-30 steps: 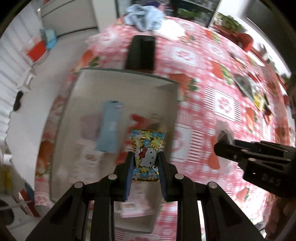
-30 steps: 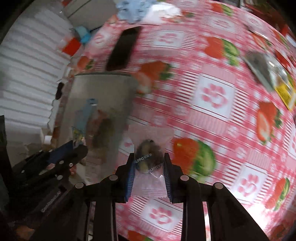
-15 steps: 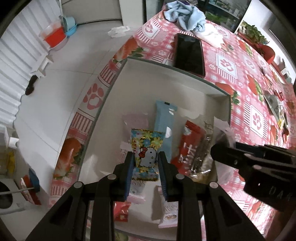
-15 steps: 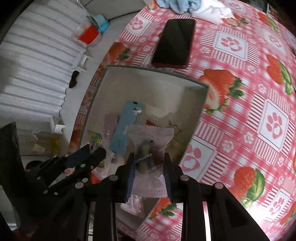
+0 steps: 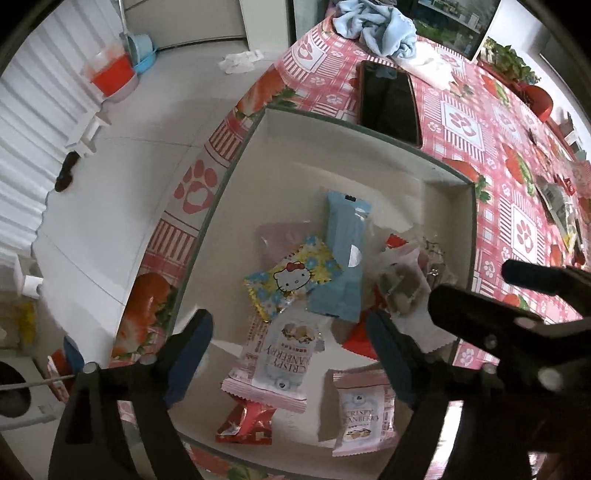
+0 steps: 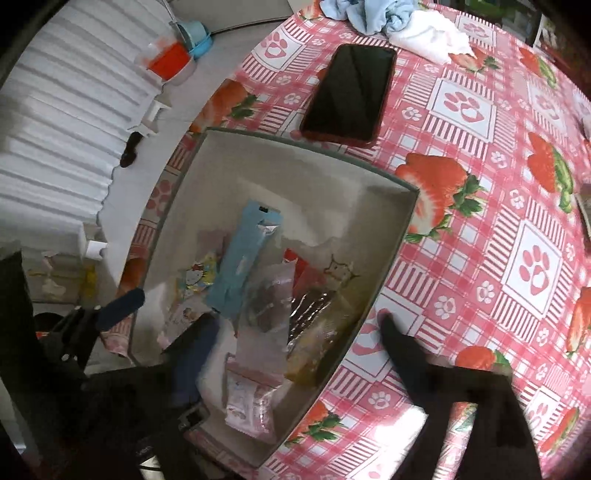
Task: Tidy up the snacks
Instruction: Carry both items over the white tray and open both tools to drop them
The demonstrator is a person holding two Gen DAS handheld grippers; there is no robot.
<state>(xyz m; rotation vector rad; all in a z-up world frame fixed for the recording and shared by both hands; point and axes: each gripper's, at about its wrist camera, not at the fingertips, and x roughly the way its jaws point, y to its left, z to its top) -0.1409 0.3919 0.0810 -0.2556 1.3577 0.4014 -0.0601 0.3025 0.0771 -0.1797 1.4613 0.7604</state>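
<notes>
A shallow grey box (image 5: 376, 140) (image 6: 295, 147) at the table's left edge holds several snack packs. The yellow Hello Kitty pack (image 5: 291, 278) (image 6: 195, 275) lies loose in it, beside a light blue pack (image 5: 341, 258) (image 6: 242, 258). The clear pack with dark pieces (image 5: 399, 284) (image 6: 267, 299) also lies loose in the box. My left gripper (image 5: 291, 350) is open and empty above the box's near end. My right gripper (image 6: 291, 343) is open and empty above the box's right side, and shows in the left wrist view (image 5: 524, 291).
A black phone (image 5: 388, 99) (image 6: 351, 92) lies on the strawberry tablecloth (image 6: 480, 184) just beyond the box. A blue and white cloth pile (image 5: 376, 26) (image 6: 388, 18) sits farther back. More packs (image 5: 557, 206) lie at the far right. The floor drops away left of the table.
Both grippers have opened. The Hello Kitty pack left the left gripper and the clear pack left the right gripper. Both now lie in the box.
</notes>
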